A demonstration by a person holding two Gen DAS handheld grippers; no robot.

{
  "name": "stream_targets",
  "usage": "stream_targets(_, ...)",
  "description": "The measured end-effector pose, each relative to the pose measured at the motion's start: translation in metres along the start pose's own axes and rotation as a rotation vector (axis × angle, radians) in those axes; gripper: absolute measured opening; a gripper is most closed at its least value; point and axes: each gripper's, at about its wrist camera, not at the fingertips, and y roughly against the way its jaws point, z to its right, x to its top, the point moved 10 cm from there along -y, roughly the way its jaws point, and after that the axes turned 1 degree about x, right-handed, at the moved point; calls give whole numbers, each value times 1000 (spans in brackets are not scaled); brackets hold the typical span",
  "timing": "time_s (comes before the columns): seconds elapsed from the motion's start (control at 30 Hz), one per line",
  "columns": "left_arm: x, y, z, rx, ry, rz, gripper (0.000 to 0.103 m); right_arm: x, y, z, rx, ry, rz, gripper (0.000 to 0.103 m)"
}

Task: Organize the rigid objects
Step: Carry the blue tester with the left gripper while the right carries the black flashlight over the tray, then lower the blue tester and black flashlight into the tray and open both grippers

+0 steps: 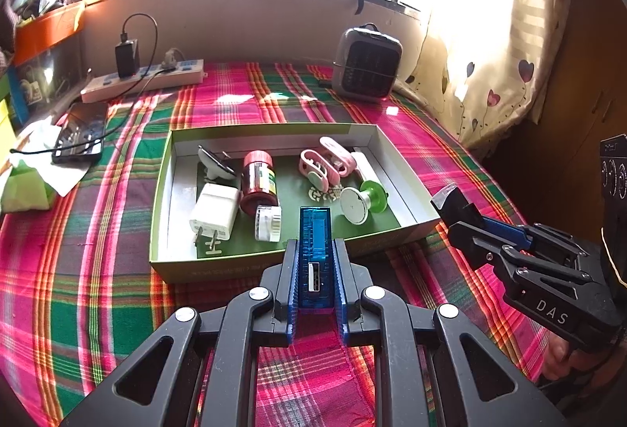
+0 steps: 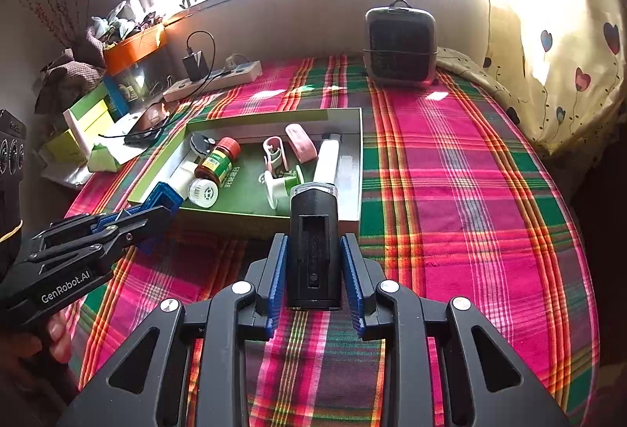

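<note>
My left gripper (image 1: 314, 243) is shut on a translucent blue USB device (image 1: 314, 231), held above the near wall of a green cardboard box (image 1: 250, 264). My right gripper (image 2: 313, 237) is shut on a black oblong device (image 2: 313, 250) with a clear end, just in front of the box's (image 2: 354, 152) near right corner. In the box lie a white charger (image 1: 215, 209), a red-capped bottle (image 1: 258, 180), a small white jar (image 1: 268, 223), pink clips (image 1: 325, 160) and a green-and-white spool (image 1: 362, 201). Each gripper also shows at the edge of the other's view.
The box rests on a pink and green plaid cloth (image 2: 470, 192). A small heater (image 1: 366, 64) stands at the back, a power strip (image 1: 145, 78) with a plugged charger at the back left, a phone (image 1: 80, 133) and tissues (image 1: 27, 188) at the left. A curtain (image 2: 568, 74) hangs at the right.
</note>
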Motion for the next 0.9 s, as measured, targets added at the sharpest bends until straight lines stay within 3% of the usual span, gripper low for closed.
stream_targets(0.9, 37, -57, -9, -68, 33, -64, 15, 66, -59, 8, -20, -9, -22, 29)
